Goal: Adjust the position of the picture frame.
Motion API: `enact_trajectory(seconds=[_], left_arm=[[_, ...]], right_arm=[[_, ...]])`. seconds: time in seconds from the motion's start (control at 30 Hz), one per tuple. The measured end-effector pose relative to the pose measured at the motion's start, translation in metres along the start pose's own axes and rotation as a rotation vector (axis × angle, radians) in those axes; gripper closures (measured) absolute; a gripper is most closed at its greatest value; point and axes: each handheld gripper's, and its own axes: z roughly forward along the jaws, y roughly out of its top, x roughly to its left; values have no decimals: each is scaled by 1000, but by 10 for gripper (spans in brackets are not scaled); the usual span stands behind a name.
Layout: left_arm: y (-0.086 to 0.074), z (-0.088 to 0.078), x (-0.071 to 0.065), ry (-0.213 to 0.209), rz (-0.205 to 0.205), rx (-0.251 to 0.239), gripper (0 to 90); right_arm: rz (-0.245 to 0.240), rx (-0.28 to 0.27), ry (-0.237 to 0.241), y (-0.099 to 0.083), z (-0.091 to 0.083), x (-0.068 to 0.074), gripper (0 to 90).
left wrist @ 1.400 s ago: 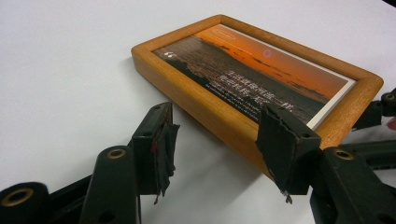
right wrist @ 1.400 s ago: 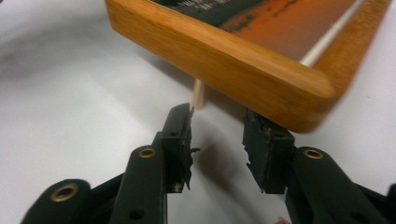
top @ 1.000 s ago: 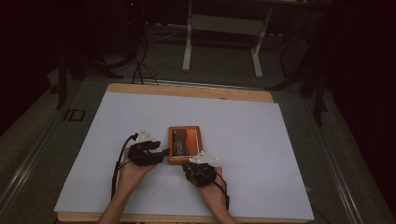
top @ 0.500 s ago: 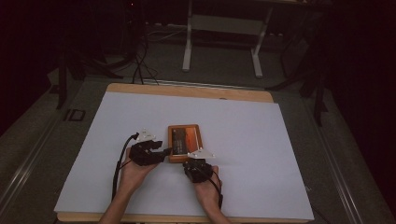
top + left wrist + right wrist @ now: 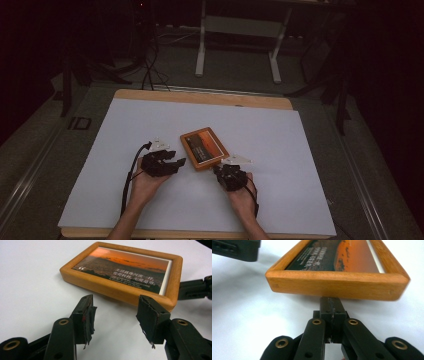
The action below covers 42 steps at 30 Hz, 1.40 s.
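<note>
One picture frame (image 5: pixel 203 148) now skewed, right gripper (image 5: pixel 331 306) newly closed, empty, left gripper (image 5: pixel 113 312) agape, empty

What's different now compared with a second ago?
The picture frame has turned on the table: it lay square to the edge, now it sits askew. The right gripper has shifted left to the frame's near end; its jaws have just been closing and now meet with nothing between them, tips under that end. The left gripper kept its place, jaws apart, beside the frame.
</note>
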Motion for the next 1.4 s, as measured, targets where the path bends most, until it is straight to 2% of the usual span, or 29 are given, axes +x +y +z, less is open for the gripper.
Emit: enact_trajectory(seconds=[0.2,0.33,0.43,0.53,0.57,0.63,0.73,0.83,1.1,1.2,1.3,1.4], left_arm=[[0,5,-2,1,6,8,474],[1,5,0,10,15,8,474],[4,5,4,15,16,-2,474],[8,8,9,14,13,-14,474],[9,10,11,19,19,-14,474],[13,14,13,17,26,-16,472],[20,21,18,17,29,-29,469],[29,29,25,18,17,-38,467],[47,61,42,47,4,-17,471],[50,71,50,43,-12,3,473],[50,81,55,40,-25,30,473],[49,87,58,33,-36,35,467]], right_arm=[[-2,4,9,1,-1,-5,900],[4,3,41,0,-3,-3,883],[12,1,62,0,-6,-1,712],[45,-4,86,0,-6,0,575],[55,2,86,0,-6,0,495],[74,7,83,0,-4,0,397],[111,-2,70,1,-3,-1,296],[125,-11,62,3,-4,-2,235],[186,-18,69,4,-3,-9,198],[196,-21,64,4,-3,-11,191],[227,-22,73,6,-1,-14,190],[260,-24,78,7,1,-15,190]])
